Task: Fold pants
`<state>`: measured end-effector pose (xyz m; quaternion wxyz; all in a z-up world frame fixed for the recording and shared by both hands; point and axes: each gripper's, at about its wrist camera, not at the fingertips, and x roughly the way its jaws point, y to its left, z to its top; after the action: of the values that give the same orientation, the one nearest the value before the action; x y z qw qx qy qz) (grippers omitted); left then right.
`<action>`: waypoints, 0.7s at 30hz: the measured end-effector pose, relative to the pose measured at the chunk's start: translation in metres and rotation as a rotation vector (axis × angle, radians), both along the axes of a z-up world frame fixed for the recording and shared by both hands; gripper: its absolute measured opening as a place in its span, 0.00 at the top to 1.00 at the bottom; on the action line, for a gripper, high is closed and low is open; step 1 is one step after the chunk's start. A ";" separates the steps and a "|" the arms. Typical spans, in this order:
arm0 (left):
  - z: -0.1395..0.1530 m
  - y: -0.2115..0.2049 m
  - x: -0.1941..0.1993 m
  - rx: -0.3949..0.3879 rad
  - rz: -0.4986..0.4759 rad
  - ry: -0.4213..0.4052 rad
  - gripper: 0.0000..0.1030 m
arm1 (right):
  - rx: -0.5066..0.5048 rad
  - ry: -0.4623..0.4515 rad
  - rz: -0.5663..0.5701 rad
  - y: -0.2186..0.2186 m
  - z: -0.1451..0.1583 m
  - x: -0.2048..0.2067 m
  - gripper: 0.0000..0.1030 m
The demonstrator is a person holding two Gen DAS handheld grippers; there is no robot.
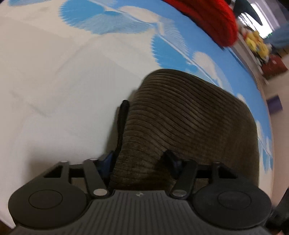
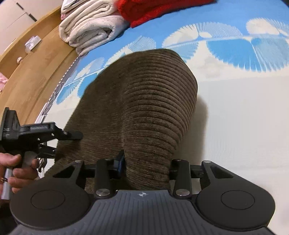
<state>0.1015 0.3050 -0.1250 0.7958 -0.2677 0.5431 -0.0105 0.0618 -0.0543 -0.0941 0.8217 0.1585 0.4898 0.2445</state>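
1. Pants (image 2: 144, 108): brown corduroy, folded bundle lying on the bed (image 2: 234, 117); near edge is gathered up between both grippers, far folded end rests toward the blue print.
2. Left gripper (image 1: 140, 160): jaws part-way apart, a bunched edge of cord fabric is seen between them; pads look pressed on it, so it is judged clamped on the pants. Frame is blurred, contact not 100% sure.
3. Right gripper (image 2: 146, 162): same picture, fabric ridge fills the gap between the fingers; judged clamped on the pants.
4. Key relation: pants lie straight ahead of both grippers, long axis running away from them. Both are at the near edge, left seen beside right in right wrist view; neither is clearly nearer.
5. Black drawcord (image 1: 121, 126) is seen at the pants' left side.
6. Surface: soft sheet, white w/ blue fan print. Red knit (image 2: 153, 10) and folded cream blanket (image 2: 90, 27) at the far side; wood furniture (image 2: 36, 63) beyond the bed edge.
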 end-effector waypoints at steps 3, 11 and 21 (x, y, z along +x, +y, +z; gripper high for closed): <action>0.007 -0.029 0.013 -0.051 -0.029 -0.028 0.57 | -0.034 -0.010 0.021 -0.019 0.023 0.021 0.62; 0.019 -0.159 0.052 -0.114 -0.172 -0.113 0.63 | -0.168 -0.028 -0.014 -0.127 0.064 0.054 0.62; 0.037 -0.207 0.047 0.118 -0.325 -0.277 0.53 | -0.327 0.026 -0.367 -0.250 0.023 0.050 0.48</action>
<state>0.1488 0.0982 -0.0875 0.8650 -0.1254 0.4640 -0.1437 0.1119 -0.3044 -0.0715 0.8608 0.1127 0.4963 0.0065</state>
